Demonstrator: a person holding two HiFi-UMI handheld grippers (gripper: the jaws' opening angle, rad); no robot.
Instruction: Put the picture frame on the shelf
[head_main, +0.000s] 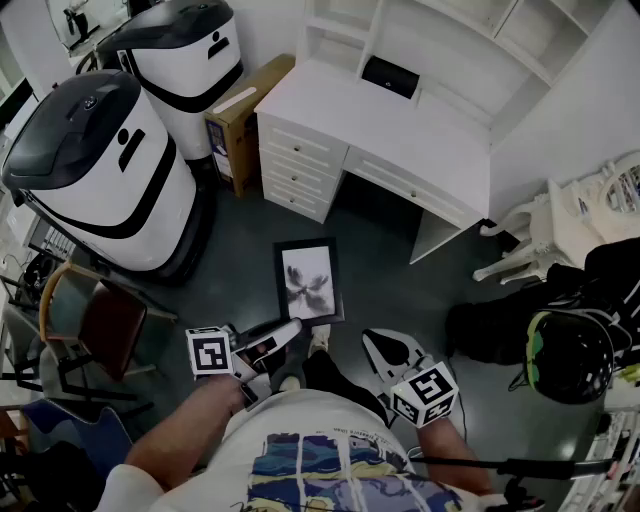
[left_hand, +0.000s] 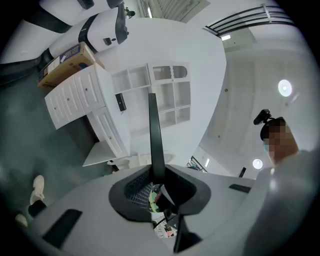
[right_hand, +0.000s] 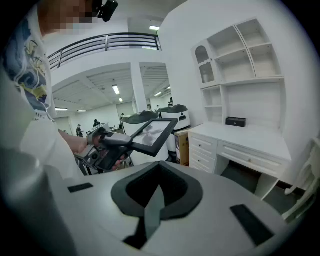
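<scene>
Matt black picture frame (head_main: 308, 283) with glossy glazing, smooth white-painted desk (head_main: 400, 140), plain brown cardboard box (head_main: 245, 120).

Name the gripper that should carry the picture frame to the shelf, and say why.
Left. The left gripper is clamped on the picture frame by its edge, and the shelf lies ahead in its view. The right gripper has its jaws together on nothing, apart from the frame.

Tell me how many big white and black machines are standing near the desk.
2. The far machine stands beside the cardboard box next to the desk; the near machine stands by the chair. Others may be out of frame.
</scene>
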